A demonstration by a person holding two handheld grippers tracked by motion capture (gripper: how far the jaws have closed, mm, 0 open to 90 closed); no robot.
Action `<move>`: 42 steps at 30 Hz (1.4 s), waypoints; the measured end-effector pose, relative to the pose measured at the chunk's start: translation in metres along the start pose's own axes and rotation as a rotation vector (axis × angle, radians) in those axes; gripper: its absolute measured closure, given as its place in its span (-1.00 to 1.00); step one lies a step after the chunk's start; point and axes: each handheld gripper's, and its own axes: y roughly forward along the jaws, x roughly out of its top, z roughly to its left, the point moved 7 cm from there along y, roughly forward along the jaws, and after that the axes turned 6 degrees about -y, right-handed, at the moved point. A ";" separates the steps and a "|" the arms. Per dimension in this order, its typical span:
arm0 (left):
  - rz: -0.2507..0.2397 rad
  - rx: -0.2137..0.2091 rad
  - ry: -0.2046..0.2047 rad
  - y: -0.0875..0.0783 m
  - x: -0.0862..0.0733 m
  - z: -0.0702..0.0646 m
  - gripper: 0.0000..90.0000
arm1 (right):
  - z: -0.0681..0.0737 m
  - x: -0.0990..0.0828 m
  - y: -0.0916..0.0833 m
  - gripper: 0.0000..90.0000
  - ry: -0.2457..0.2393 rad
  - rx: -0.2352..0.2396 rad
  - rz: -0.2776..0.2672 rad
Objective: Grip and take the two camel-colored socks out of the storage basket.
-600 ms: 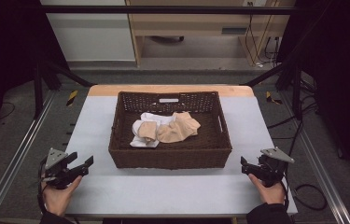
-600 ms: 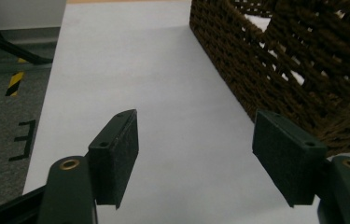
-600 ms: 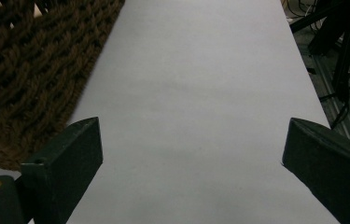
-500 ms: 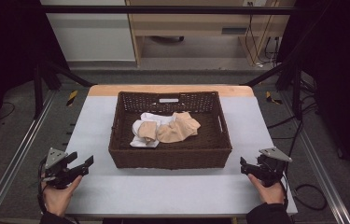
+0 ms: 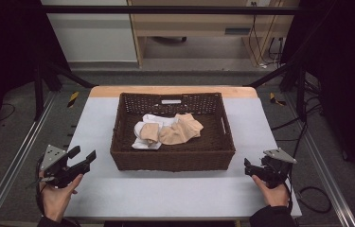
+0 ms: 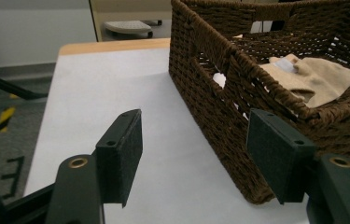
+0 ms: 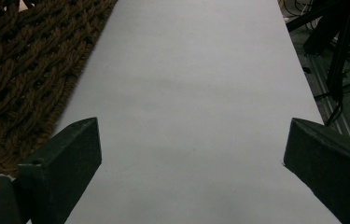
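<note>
From the high view, I have the left gripper (image 5: 84, 160) at the near left corner of the grey surface (image 5: 175, 194) and the right gripper (image 5: 250, 168) at the near right corner, each held in a hand (image 5: 57, 198), with the brown wicker basket (image 5: 173, 161) standing on the surface between the two. Both pairs of fingers are spread wide apart with nothing between them. In the left gripper view, my left fingers (image 6: 121, 156) are spread over bare surface (image 6: 116, 84), and the basket (image 6: 219, 93) rises just ahead and to the right of them, its near corner close to the right-hand finger but apart from it. Over the basket rim I see beige cloth (image 6: 317, 79) lying inside, ahead and to the right of the fingers, with a bit of white fabric (image 6: 219, 79) showing through a handle cutout in the wall. From the high view, the beige cloth (image 5: 180, 130) lies on a white cloth (image 5: 146, 137) on the basket floor, well apart from both grippers. In the right gripper view, my right fingers (image 7: 70, 163) are spread over bare surface (image 7: 191, 93), and the woven wall of the basket (image 7: 23, 70) runs along the left, just beside the left-hand finger; I cannot tell whether they touch.
</note>
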 end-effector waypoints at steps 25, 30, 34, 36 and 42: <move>-0.066 -0.069 -0.036 0.026 0.077 -0.056 -0.26 | 0.001 0.001 0.000 -0.90 -0.005 0.008 -0.011; -0.063 -0.077 -0.031 0.037 0.088 -0.068 -0.25 | 0.002 0.002 0.000 -0.90 -0.009 0.008 -0.010; -0.052 -0.081 -0.002 0.049 0.096 -0.079 -0.24 | 0.002 0.003 0.000 -0.90 -0.005 0.007 -0.011; -0.028 -0.084 0.006 0.058 0.099 -0.085 -0.22 | 0.002 0.002 0.000 -0.90 -0.011 0.005 -0.012; -0.009 -0.083 0.024 0.076 0.107 -0.097 -0.15 | 0.002 0.003 0.000 -0.90 -0.009 0.009 -0.017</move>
